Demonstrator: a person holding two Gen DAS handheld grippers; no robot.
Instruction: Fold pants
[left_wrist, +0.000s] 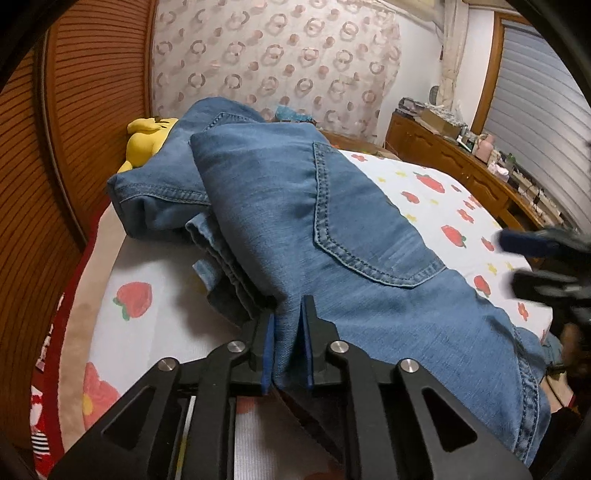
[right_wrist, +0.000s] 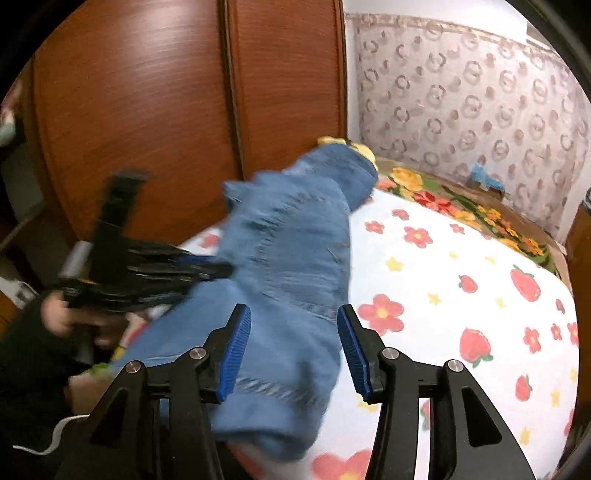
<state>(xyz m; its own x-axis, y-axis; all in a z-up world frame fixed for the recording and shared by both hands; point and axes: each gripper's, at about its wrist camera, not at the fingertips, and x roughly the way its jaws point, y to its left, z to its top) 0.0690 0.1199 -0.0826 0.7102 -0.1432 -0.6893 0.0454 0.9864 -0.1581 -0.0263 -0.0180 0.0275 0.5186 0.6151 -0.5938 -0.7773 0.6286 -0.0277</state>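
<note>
Blue jeans (left_wrist: 295, 206) lie folded in layers on the strawberry-print bed sheet (left_wrist: 443, 199), a back pocket (left_wrist: 362, 229) facing up. My left gripper (left_wrist: 288, 306) is shut on a raised fold of denim at the near edge, blue pads pressing both sides. In the right wrist view the jeans (right_wrist: 295, 251) run away from me, and my right gripper (right_wrist: 293, 314) stands open above the near end, pads clear of the cloth. The left gripper (right_wrist: 207, 269) shows blurred at the jeans' left edge. The right gripper (left_wrist: 535, 258) appears blurred at the right of the left wrist view.
A yellow plush toy (left_wrist: 147, 136) lies behind the jeans by a brown wooden wardrobe (right_wrist: 147, 110). A cluttered wooden dresser (left_wrist: 461, 162) runs along the bed's far right. A person's hand (right_wrist: 59, 314) holds the left gripper. Bare sheet (right_wrist: 461, 277) spreads right of the jeans.
</note>
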